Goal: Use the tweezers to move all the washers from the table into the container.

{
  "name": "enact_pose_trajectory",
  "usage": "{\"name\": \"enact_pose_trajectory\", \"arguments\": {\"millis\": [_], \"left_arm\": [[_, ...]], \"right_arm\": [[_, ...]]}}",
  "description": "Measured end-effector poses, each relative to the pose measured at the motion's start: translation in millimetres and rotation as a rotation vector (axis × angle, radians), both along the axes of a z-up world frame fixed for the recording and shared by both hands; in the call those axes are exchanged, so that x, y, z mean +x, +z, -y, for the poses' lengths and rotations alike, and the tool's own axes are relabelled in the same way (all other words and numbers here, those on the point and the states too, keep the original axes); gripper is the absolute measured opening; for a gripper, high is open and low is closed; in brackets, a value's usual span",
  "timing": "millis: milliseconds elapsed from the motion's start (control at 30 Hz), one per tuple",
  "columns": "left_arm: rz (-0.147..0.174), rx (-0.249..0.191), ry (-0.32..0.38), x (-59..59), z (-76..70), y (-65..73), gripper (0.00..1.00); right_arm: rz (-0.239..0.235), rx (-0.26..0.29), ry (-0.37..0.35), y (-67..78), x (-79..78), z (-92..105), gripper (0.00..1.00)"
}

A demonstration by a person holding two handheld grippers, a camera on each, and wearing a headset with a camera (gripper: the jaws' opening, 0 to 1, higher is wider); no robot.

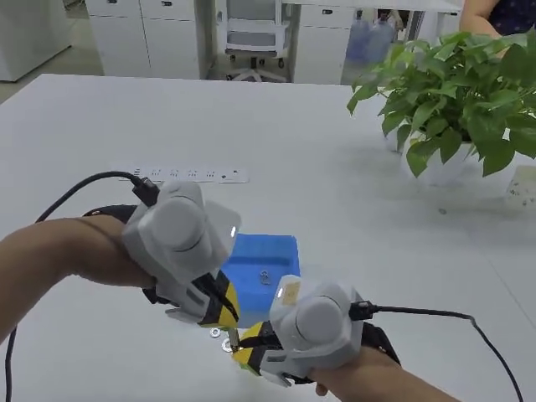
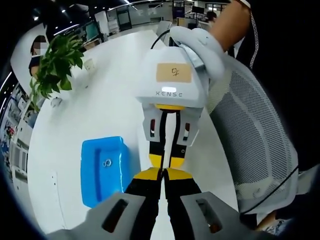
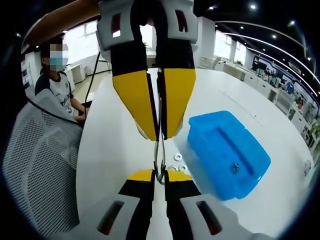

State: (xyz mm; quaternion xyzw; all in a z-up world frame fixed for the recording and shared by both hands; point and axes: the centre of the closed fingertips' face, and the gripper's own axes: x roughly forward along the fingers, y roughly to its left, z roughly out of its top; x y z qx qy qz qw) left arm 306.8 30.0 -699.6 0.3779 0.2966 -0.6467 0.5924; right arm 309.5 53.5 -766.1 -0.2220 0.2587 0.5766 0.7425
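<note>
Container (image 1: 251,251) mid-frame, blue, holds one washer (image 1: 265,277); two loose washers (image 1: 216,332) on table (image 1: 335,167) lower centre, near my tips. L gripper (image 2: 163,174) & R gripper (image 3: 160,176) both clamped on tweezers (image 3: 158,159).

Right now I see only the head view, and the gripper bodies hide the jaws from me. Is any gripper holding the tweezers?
Observer: Yes. In the right gripper view, the left gripper has its jaws shut on the tweezers.
Operator: And the right gripper?
Observer: Its jaws are shut on the near end of the same tweezers.
Operator: Where are the washers from there?
Observer: Two washers lie on the table, between the tweezers and the container.
</note>
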Motion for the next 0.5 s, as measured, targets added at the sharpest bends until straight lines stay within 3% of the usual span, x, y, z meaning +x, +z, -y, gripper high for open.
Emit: {"name": "enact_pose_trajectory", "arguments": {"millis": [167, 500], "left_arm": [[-0.002, -0.014, -0.005, 2.2, 1.6, 11.5, 0.06], [0.016, -0.002, -0.024, 11.0, 2.2, 26.9, 0.06]], "right_arm": [[0.009, 0.004, -0.002, 10.0, 3.1, -1.3, 0.08], [0.026, 0.014, -0.008, 27.0, 13.5, -1.7, 0.08]]}}
